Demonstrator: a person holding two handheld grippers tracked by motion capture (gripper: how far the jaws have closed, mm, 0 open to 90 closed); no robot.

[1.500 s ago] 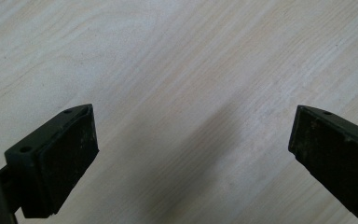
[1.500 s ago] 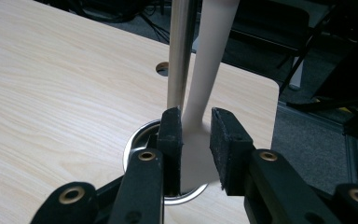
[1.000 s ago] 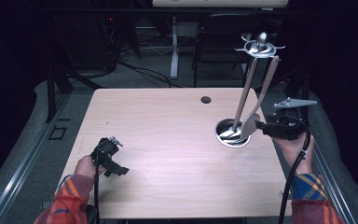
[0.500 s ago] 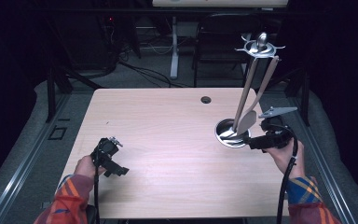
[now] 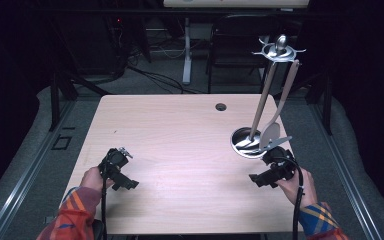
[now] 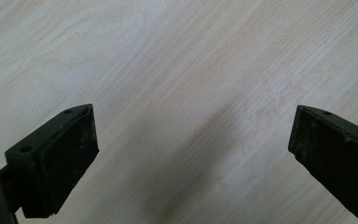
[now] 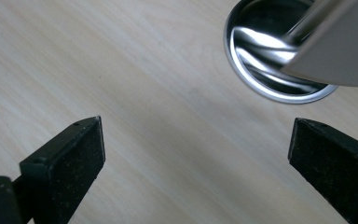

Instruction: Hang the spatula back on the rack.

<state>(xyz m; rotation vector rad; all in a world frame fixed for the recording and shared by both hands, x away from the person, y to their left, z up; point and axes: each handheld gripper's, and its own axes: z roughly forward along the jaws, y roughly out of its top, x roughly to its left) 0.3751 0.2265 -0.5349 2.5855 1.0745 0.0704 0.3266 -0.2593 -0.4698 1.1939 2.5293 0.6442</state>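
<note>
Two grippers are sitting low over the wooden table (image 5: 180, 130) in the high view: the right gripper (image 5: 265, 178) is hovering just beside the near edge of the utensil stand's round steel base (image 5: 247, 144), nothing between its jaws, while the left gripper (image 5: 117, 170) is resting well apart from that base, toward the table's opposite side. Two utensils (image 5: 272, 132) are hanging from the stand's top into the base. Left gripper view: the left gripper (image 6: 191, 154) is showing its jaws spread wide over bare wood. Right gripper view: the right gripper (image 7: 196, 158) has just been opening and is standing spread and empty, the steel base (image 7: 261, 91) lying just beyond its tips with a spatula blade (image 7: 335, 56) hanging over it.
</note>
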